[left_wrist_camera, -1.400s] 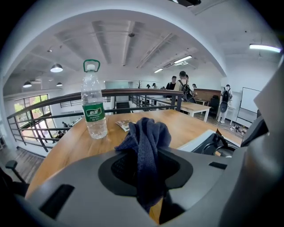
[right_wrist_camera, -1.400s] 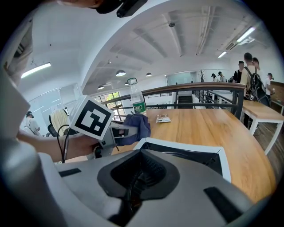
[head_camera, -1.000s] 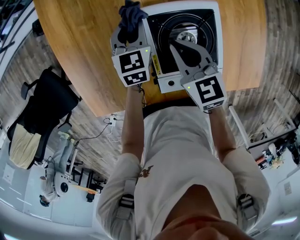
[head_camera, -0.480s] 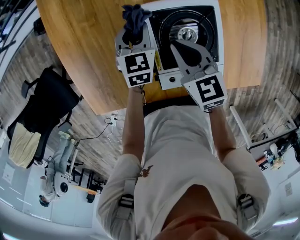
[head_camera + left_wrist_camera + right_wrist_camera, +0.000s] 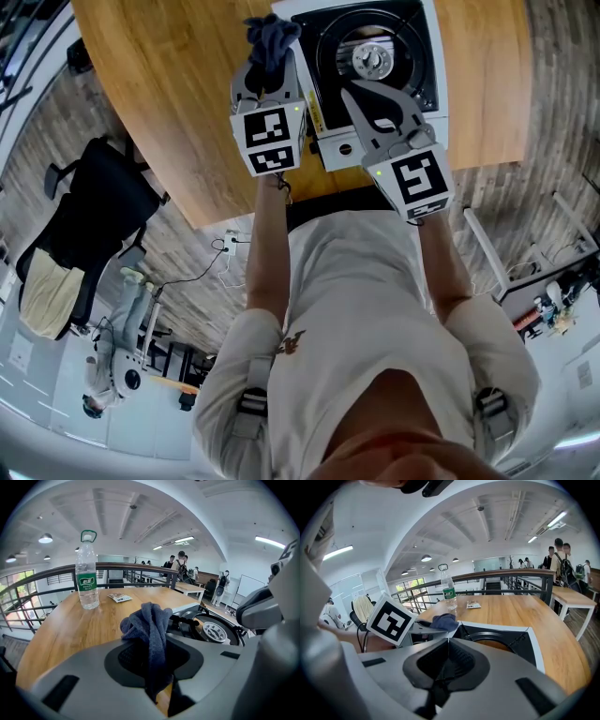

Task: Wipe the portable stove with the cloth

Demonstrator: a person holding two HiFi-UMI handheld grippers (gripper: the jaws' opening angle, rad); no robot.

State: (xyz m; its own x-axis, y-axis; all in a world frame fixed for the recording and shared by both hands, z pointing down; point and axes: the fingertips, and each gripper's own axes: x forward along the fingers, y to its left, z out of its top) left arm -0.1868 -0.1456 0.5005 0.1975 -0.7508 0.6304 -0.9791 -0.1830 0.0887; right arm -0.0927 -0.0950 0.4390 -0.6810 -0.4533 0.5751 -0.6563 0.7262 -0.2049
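grips the cloth (image 5: 270,34) tight in the left gripper (image 5: 267,58), top middle, just left of the stove (image 5: 436,66). holds nothing in the closed right gripper (image 5: 354,92) over the stove. probably needs a short slide right.

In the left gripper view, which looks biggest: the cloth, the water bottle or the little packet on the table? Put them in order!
1. cloth, but it is nearest the camera, which makes it look bigger.
2. water bottle.
3. packet, clearly the smallest.

The stove (image 5: 412,37) sits on the table (image 5: 159,103), cloth (image 5: 270,37) at its left edge (bottle (image 5: 87,573) well behind).
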